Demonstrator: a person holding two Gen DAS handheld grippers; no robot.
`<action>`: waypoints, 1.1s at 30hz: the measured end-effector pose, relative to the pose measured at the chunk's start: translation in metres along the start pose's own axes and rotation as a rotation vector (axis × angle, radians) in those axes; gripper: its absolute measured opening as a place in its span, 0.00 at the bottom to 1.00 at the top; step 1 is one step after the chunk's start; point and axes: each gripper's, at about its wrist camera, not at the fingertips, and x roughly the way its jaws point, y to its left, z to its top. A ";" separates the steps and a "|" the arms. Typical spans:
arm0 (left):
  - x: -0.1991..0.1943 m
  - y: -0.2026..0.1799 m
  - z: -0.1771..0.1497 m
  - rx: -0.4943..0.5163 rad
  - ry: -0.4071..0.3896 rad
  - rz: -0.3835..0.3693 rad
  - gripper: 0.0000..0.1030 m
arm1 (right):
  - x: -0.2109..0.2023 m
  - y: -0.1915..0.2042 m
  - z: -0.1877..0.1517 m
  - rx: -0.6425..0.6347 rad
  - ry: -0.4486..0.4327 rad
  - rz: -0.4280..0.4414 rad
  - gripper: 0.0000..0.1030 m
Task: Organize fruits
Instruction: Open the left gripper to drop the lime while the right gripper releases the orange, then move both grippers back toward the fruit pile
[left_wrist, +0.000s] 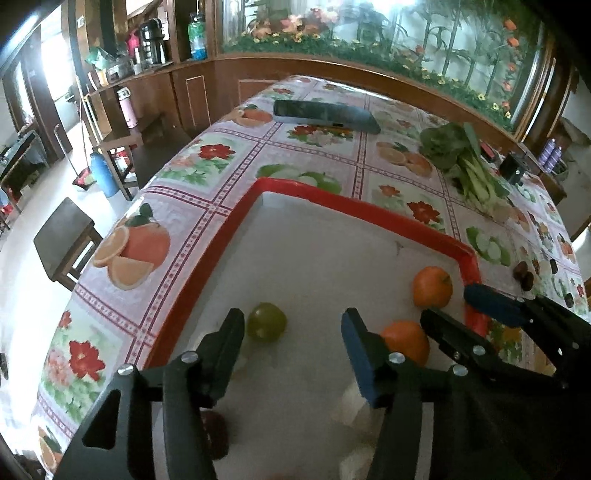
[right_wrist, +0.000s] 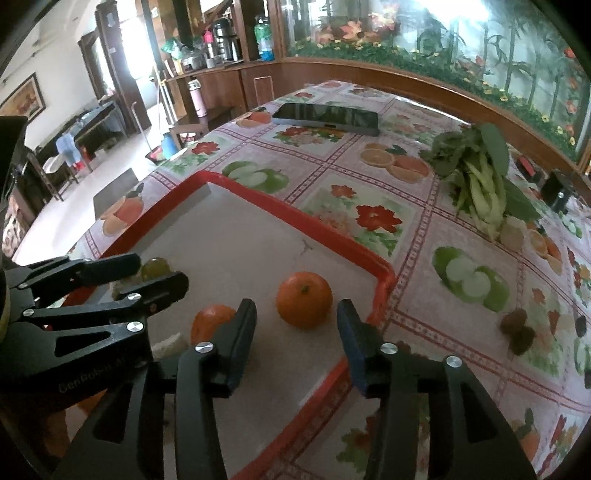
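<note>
A red-rimmed tray with a pale floor lies on the flowered tablecloth. My left gripper is open over the tray's left part. A green fruit rests just inside its left fingertip, and the pads are clear of it. My right gripper is open at the tray's right corner. One orange sits on the tray floor just ahead of its fingertips, untouched. A second orange lies between the two grippers. A dark red fruit shows under the left finger.
A phone lies at the table's far end. Leafy greens lie right of the tray, with a small black box beyond. Small brown fruits sit on the cloth. A stool stands off the table's left edge.
</note>
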 end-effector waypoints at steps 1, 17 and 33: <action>-0.002 0.000 -0.001 -0.003 -0.002 0.005 0.60 | -0.004 -0.001 -0.002 0.007 -0.004 0.008 0.49; -0.049 -0.033 -0.036 -0.022 -0.045 0.003 0.72 | -0.062 -0.021 -0.060 0.109 0.012 0.021 0.74; -0.064 -0.144 -0.084 0.127 0.071 -0.101 0.81 | -0.102 -0.101 -0.138 0.193 0.093 -0.287 0.83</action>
